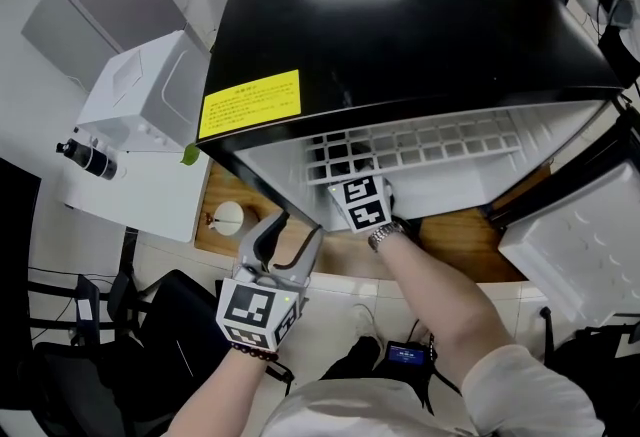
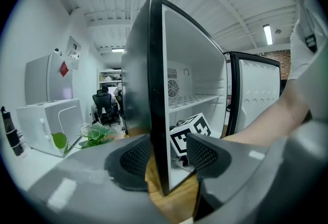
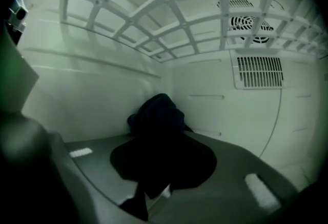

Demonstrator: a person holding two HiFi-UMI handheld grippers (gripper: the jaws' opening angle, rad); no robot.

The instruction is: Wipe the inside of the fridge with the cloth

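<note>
**Cloth at the back-left corner, back wall waiting to the right**

I am holding the cloth [image 3: 156, 115] in my right claw [image 3: 164, 171]. The jaws are closing on it about a third of the way open, and the dark bunch is filling the gap and bulging up past the tips. This claw is reaching deep into the fridge [image 1: 400, 25], in the lower space under the wire shelf [image 3: 169, 28].

The cloth is sitting straight ahead of the tips, towards the corner where the left wall [image 3: 92, 95] is meeting the back wall [image 3: 215, 110]. I cannot tell whether it is pressing on either one. It is a crumpled lump with no clear long axis. I am judging that the next stroke calls for a sweep rightward along the back wall, towards the slatted vent [image 3: 259, 72].

My left claw [image 2: 166, 154] is waiting outside at the fridge's front left corner. Its jaws are standing wide and gripping nothing, and the front edge of the side wall is lining up between them. So the right claw is far nearer the work. The door [image 1: 580, 255] is standing open on the right.

I am counting:
- one fridge
- one cloth
- one wire shelf
- one slatted vent
- one round fan grille [image 3: 248, 23], above the shelf
- two claws
</note>
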